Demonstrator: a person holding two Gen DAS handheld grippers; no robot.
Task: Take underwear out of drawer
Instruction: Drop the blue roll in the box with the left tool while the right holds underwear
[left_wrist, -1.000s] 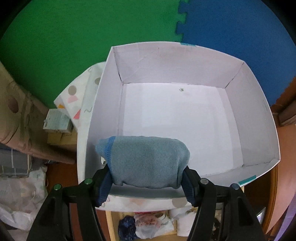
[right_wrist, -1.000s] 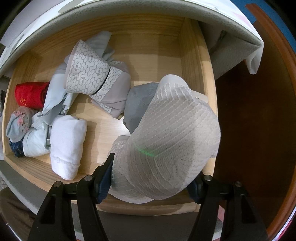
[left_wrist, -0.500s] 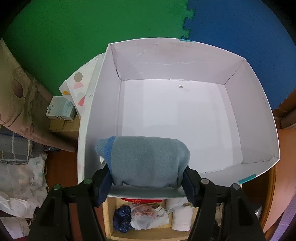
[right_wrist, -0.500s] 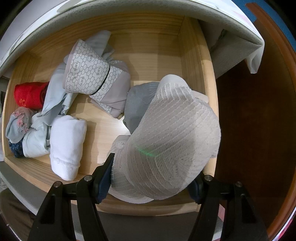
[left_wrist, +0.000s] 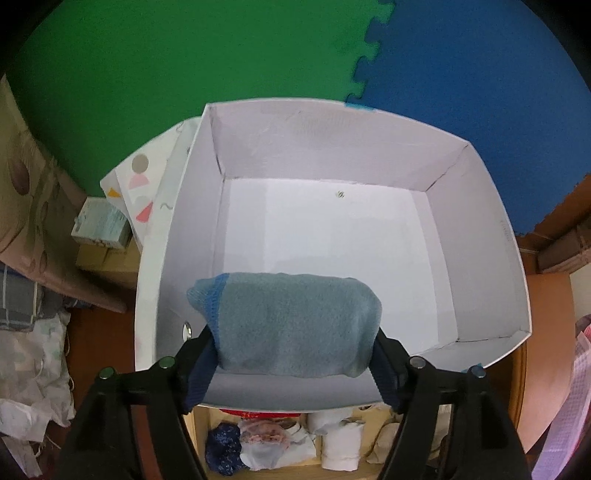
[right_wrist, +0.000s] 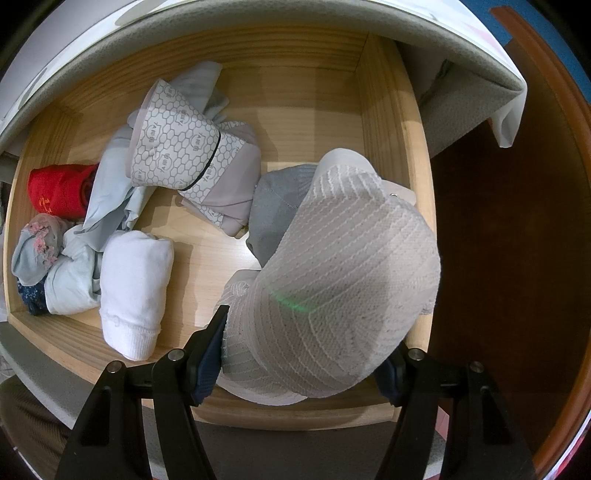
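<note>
Left wrist view: the left gripper (left_wrist: 295, 356) has a folded grey-blue underwear piece (left_wrist: 291, 325) with a brighter blue band at one end between its pads, over the near edge of a white cardboard box (left_wrist: 491, 266). Its jaws have just been opening, yet the cloth still spans them and touches both pads. The fold's underside is hidden. A small dark mark on the box floor is too tiny to read.

Right wrist view: the right gripper (right_wrist: 303, 354) is clamped on a white ribbed knit underwear piece (right_wrist: 340, 291) above the wooden drawer (right_wrist: 391, 122); it covers the drawer's near right corner. A honeycomb-patterned garment (right_wrist: 177, 147) carries small logos I cannot read.
</note>
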